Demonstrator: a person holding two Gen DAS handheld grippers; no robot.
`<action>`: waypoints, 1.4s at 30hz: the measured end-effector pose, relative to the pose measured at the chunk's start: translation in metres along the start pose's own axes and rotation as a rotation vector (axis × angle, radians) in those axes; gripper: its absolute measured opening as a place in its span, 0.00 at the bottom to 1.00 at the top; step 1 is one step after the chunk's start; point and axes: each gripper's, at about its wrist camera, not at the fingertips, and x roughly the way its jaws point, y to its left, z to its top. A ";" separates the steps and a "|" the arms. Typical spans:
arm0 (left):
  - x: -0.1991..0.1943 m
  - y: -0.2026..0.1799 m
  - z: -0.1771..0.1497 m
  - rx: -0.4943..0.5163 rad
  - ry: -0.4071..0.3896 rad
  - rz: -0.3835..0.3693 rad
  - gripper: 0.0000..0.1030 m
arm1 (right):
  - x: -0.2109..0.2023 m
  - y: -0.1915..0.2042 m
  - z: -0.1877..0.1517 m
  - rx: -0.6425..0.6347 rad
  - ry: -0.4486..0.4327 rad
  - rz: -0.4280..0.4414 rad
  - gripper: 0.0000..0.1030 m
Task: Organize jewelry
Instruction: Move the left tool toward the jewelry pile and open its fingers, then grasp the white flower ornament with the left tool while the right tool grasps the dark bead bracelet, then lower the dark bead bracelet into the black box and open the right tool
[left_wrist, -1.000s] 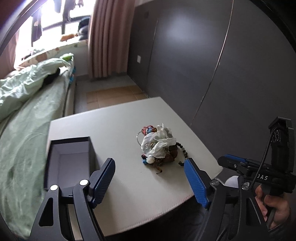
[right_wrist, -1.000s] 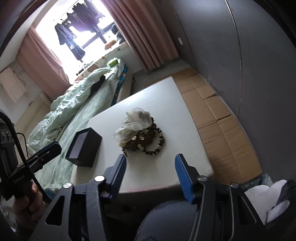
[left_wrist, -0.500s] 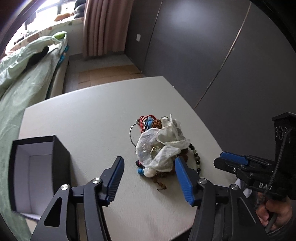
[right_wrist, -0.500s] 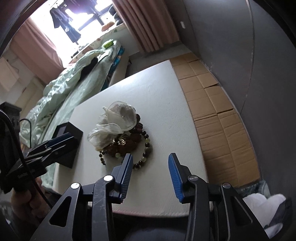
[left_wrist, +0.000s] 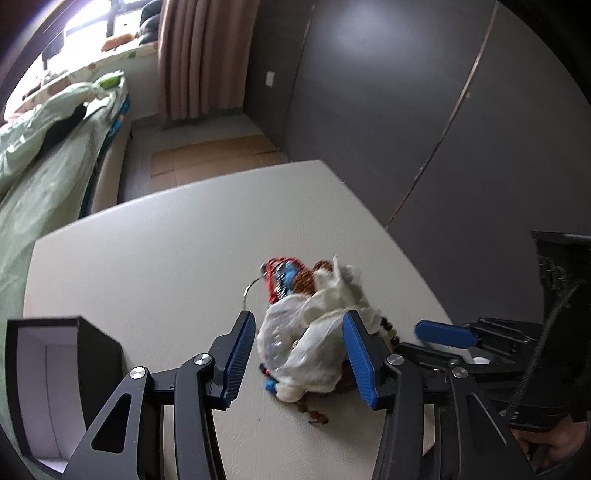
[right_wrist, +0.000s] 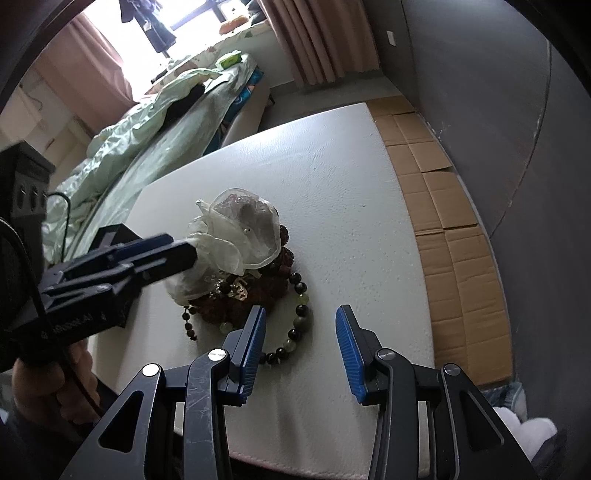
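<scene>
A white gauze pouch (left_wrist: 310, 332) lies on top of a jewelry pile (right_wrist: 258, 291) on the pale table (left_wrist: 147, 277). My left gripper (left_wrist: 298, 317) straddles the pouch and its jaws are closing, with a thin gap still showing at the left pad. In the right wrist view it (right_wrist: 177, 251) comes in from the left against the pouch (right_wrist: 240, 229). A dark and green bead bracelet (right_wrist: 301, 291) rings the pile's near side. My right gripper (right_wrist: 301, 310) hovers open over that bracelet, gripping nothing. An open black box (left_wrist: 44, 321) stands at the left.
Red and blue pieces (left_wrist: 280, 277) poke out behind the pouch. A bed with green bedding (left_wrist: 37, 166) runs along the table's left side. Flattened cardboard (right_wrist: 443, 221) covers the floor on the right, beside a dark wardrobe wall (left_wrist: 406, 110). The table's front edge is close below the grippers.
Both grippers came forward and down onto the pile. The left jaws narrowed from wide apart to either side of the pouch. The right jaws narrowed a little over the bracelet.
</scene>
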 end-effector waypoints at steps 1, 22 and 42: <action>0.001 -0.002 0.001 0.008 0.003 -0.003 0.44 | 0.001 0.000 0.000 -0.002 0.003 0.000 0.40; -0.044 -0.007 0.018 0.010 -0.063 -0.036 0.00 | 0.003 0.003 0.002 -0.074 -0.008 0.057 0.09; -0.145 0.034 0.023 -0.065 -0.267 0.000 0.00 | -0.068 0.067 0.024 -0.148 -0.174 0.164 0.09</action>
